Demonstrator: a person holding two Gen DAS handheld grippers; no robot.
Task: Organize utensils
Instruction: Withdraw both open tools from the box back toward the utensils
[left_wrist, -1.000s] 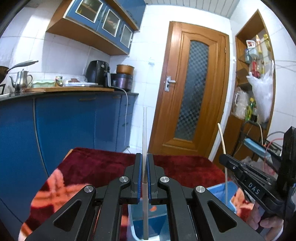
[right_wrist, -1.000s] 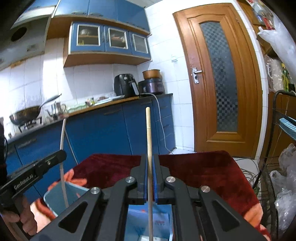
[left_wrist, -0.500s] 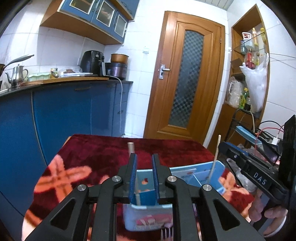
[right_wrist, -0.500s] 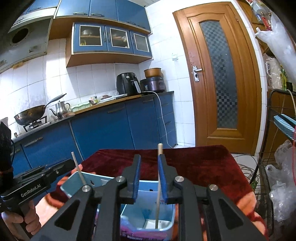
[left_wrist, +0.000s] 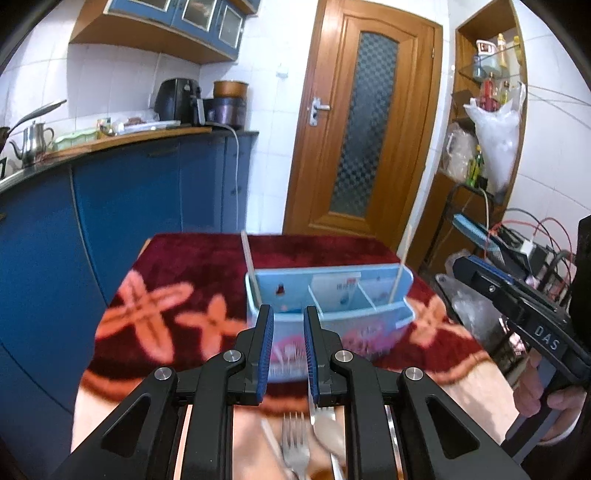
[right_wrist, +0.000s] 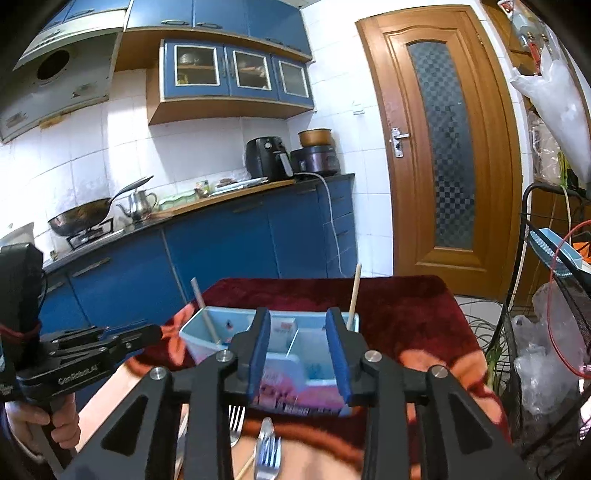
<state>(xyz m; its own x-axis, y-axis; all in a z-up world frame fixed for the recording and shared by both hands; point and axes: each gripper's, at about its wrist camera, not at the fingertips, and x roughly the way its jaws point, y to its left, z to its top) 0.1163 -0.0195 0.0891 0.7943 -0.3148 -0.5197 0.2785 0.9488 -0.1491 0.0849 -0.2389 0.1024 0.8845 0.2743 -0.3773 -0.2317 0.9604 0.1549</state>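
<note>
My table had a dark red flowered cloth (left_wrist: 192, 280) with the light blue divided utensil caddy (left_wrist: 328, 295) sitting mid-table. One chopstick (left_wrist: 251, 269) leaned in its left end, another (right_wrist: 354, 299) in its right. My right gripper (right_wrist: 299, 350), marked "DAS", was spreading with nothing between; my left gripper (left_wrist: 289, 350), marked "GenRobot.AI", sat slightly parted and empty. Forks (right_wrist: 267, 454) lay nearest me.

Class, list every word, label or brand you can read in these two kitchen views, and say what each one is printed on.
"DAS": on the side of the right gripper, seen from the left wrist.
"GenRobot.AI": on the side of the left gripper, seen from the right wrist.
Printed labels and pictures on the blue utensil organizer: too blurred to read.
Nothing else is legible.
</note>
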